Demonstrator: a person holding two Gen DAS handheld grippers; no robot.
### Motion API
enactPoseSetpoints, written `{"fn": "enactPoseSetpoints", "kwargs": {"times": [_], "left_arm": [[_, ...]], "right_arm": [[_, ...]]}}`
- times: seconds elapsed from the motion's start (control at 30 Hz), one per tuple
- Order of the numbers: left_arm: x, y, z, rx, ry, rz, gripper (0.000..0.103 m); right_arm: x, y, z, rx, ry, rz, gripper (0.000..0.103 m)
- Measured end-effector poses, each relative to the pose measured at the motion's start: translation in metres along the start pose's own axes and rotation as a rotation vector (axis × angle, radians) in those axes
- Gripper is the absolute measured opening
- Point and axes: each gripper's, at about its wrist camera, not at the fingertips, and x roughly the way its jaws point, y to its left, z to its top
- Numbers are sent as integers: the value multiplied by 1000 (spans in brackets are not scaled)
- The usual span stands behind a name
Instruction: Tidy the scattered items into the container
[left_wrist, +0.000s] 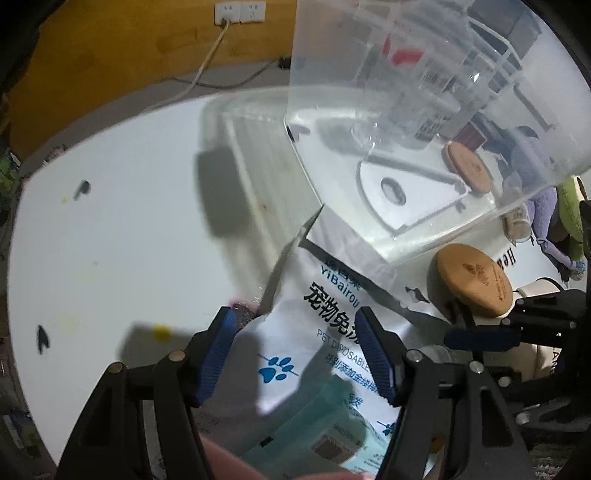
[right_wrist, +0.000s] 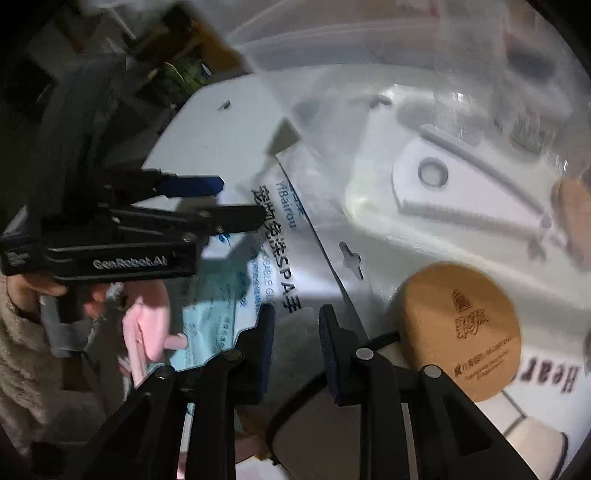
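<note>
A white packet (left_wrist: 295, 354) printed with blue paw marks lies on the table, its top edge against the clear plastic container (left_wrist: 406, 92). My left gripper (left_wrist: 295, 317) hangs over the packet, open, a blue pad on each side and neither touching it. The right wrist view shows the same packet (right_wrist: 295, 258), the left gripper (right_wrist: 240, 201) and the container (right_wrist: 369, 92). My right gripper (right_wrist: 297, 314) has a narrow gap with a pale rounded see-through shape in it; whether the pads press on it is unclear. One of its fingers (left_wrist: 480, 338) shows at the right.
A jar with a wooden lid (left_wrist: 472, 284) stands right of the packet, close to the right gripper. A white wedge with a hole (left_wrist: 391, 188) shows through the container's wall. A pink item (right_wrist: 147, 325) lies by the person's hand (right_wrist: 92, 295). White tabletop (left_wrist: 129, 221) spreads left.
</note>
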Motion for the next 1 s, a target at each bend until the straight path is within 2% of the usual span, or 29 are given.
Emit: {"fn": "enactPoseSetpoints", "kwargs": {"times": [0.07, 0.13, 0.17, 0.2, 0.3, 0.4, 0.57, 0.8, 1.0], "left_arm": [[5, 0, 0, 6, 11, -3, 66], [9, -2, 0, 12, 17, -7, 66], [9, -3, 0, 16, 17, -6, 66], [8, -4, 0, 18, 11, -3, 66], [0, -8, -2, 13, -26, 1, 66], [-13, -11, -6, 8, -71, 6, 66], [-43, -23, -15, -5, -133, -37, 66], [-69, -69, -26, 24, -165, -133, 66], [-73, -121, -36, 78, -153, -200, 66]], "right_arm": [[-3, -15, -6, 52, 2, 48, 24], [-9, -19, -15, 21, -16, 29, 24], [-12, -20, -20, 4, -25, 17, 20], [-15, -20, -25, -17, -35, 1, 20], [-23, -27, -42, -51, -47, -49, 20], [-28, -40, -56, -10, -45, -23, 20], [-37, -58, -72, 21, -56, -51, 20], [-63, -85, -102, -1, -35, -135, 20], [-86, -119, -132, 40, -35, -197, 20]]}}
